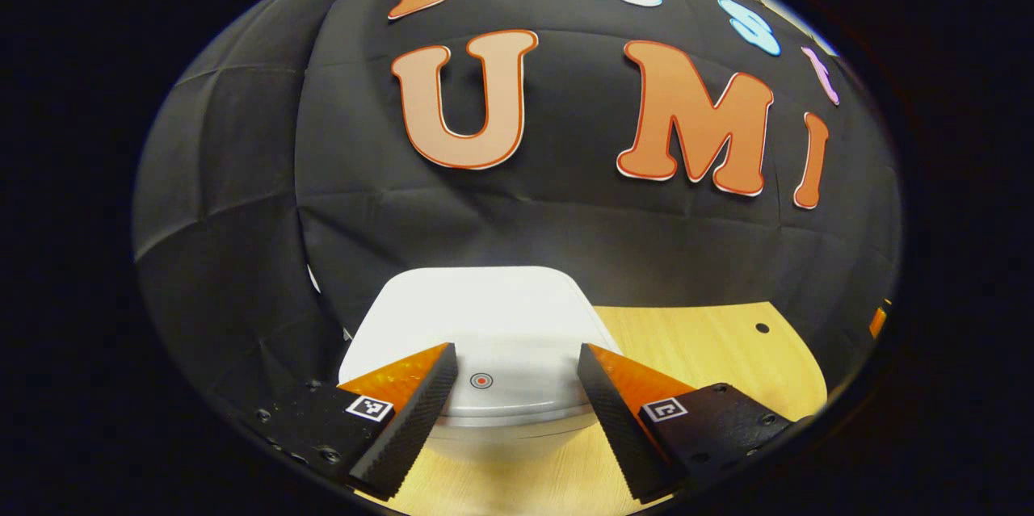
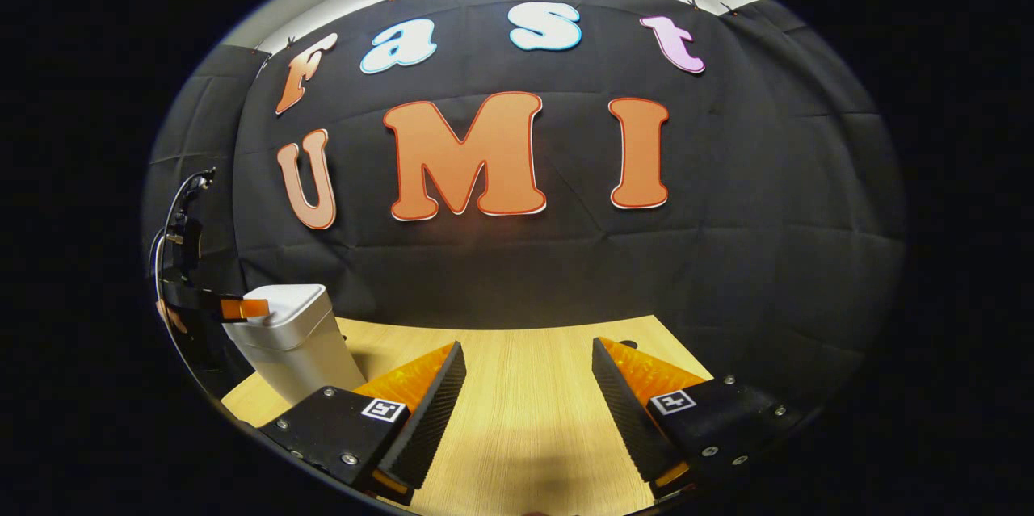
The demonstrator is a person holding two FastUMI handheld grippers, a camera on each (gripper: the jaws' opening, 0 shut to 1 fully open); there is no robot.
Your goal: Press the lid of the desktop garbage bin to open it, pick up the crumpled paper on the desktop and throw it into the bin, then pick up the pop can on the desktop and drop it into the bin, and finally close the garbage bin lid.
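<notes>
Your left gripper [image 1: 517,387] sat closest in the left gripper view, its two fingers spread wide and holding nothing. Between the fingertips and just beyond them lay the white lid [image 1: 485,322] of the garbage bin [image 1: 509,419], shut flat, with a small round button [image 1: 481,380] showing in the gap between the fingers. You could not tell whether either finger touched the lid. The bin's body was mostly hidden beneath the lid and the fingers. Pale wooden desktop [image 1: 711,346] ran off to the right, with a small dark hole in it.

Your right gripper [image 2: 529,395] filled the bottom of the right gripper view, fingers likewise wide apart and empty, above bare desktop [image 2: 525,419]. Well off to the left stood the garbage bin [image 2: 291,346], seen from the side, its tapered body showing. The left gripper [image 2: 242,308] reached in from the left edge, its fingertip over the lid [image 2: 283,302]; its rear half was dark and cut off.
</notes>
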